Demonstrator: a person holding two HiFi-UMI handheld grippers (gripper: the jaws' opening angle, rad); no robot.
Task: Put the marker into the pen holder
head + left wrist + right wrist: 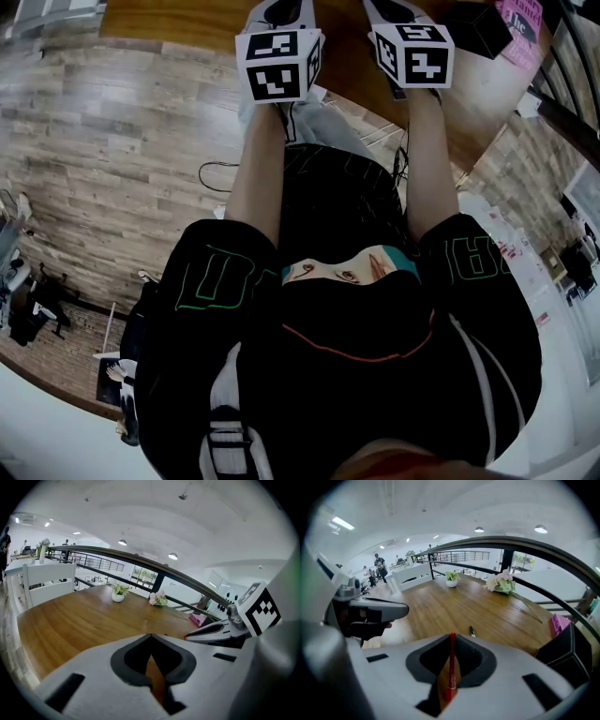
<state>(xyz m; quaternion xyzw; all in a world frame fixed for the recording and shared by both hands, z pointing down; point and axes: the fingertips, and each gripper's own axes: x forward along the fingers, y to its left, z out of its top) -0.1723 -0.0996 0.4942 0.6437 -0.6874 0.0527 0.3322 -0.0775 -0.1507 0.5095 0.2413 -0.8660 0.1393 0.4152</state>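
Closest to the lens in the right gripper view, the red marker (451, 667) is seen clamped between the jaws of the right gripper (452, 637), lying along them and clear of the wooden table (440, 604). The pick-up is therefore judged done. The carry and the drop are left: the black box (563, 652) near that view's right edge is taken to be the pen holder, and it stands well apart from the marker.

The jaws of the left gripper (150, 638) are drawn almost together, with only a sliver of table showing between them, and nothing is held.

A black pen (472, 631) lying on the table beyond the jaws, together with a potted plant (451, 578) and a bunch of flowers (501, 584) farther back, is shown by the right gripper view but not by the head view. In the head view only the two marker cubes, the forearms and the black box (478, 28) at the table's far right can be made out; jaws and marker are hidden there. The right gripper (213, 631) is shown from the side by the left gripper view alone, with a red speck at its tip.
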